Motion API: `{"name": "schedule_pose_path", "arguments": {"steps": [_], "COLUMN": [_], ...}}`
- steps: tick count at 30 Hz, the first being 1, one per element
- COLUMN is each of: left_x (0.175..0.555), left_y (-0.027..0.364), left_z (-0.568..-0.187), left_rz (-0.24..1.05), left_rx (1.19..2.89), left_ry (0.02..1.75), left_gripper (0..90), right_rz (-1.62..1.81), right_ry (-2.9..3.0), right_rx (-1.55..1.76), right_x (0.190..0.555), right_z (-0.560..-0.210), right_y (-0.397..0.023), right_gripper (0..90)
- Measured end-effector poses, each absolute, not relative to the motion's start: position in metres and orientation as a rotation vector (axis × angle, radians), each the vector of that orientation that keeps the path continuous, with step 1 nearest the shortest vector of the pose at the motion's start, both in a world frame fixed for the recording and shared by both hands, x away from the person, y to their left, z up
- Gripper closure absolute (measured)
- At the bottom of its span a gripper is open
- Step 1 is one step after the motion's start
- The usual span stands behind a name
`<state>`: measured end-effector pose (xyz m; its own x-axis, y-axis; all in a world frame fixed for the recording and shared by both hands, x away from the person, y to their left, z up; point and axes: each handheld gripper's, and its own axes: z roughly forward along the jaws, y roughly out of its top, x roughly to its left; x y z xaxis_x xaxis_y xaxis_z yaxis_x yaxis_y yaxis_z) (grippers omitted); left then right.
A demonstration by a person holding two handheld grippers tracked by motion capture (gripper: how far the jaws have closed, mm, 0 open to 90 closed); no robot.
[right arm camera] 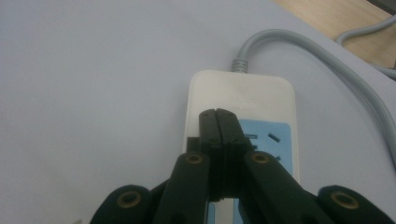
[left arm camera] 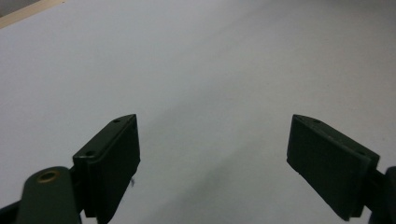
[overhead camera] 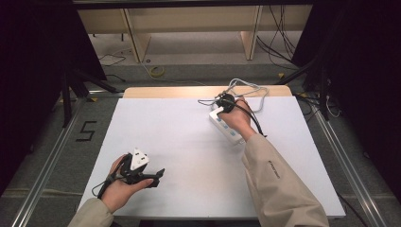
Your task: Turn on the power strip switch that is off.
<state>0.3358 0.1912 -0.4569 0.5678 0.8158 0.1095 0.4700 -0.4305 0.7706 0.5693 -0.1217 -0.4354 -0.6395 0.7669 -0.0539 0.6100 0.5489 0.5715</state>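
A white power strip [overhead camera: 218,118] with light blue socket panels lies at the far right of the white table top [overhead camera: 179,142]. Its grey cable [overhead camera: 253,90] loops off toward the far edge. My right gripper [overhead camera: 226,103] hovers over the strip's cable end. In the right gripper view the power strip [right arm camera: 243,93] lies under the right gripper [right arm camera: 217,113], whose jaws are pressed flat together with nothing between them. A small dark block sits just left of the jaws; I cannot tell what it is. My left gripper [overhead camera: 155,176] rests open at the near left, and the left gripper [left arm camera: 212,120] holds nothing.
A strip of bare wood [overhead camera: 189,91] runs along the table's far edge, where the grey cable [right arm camera: 327,56] curls. Beyond it lie floor cables and wooden shelving legs. Metal rails flank the table on both sides.
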Motion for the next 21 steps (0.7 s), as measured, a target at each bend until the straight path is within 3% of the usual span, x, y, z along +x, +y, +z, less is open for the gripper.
{"name": "schedule_pose_path", "arguments": {"steps": [21], "left_x": [0.3358], "left_y": [0.1915], "left_z": [-0.4565], "left_rz": [0.625], "left_rx": [2.09], "left_ry": [1.022], "left_gripper": [16.9], "right_rz": [0.701], "right_ry": [2.521], "right_rx": [1.162], "right_x": [0.5733], "right_z": [-0.4389], "right_y": [-0.1188], "right_gripper": [90.0]}}
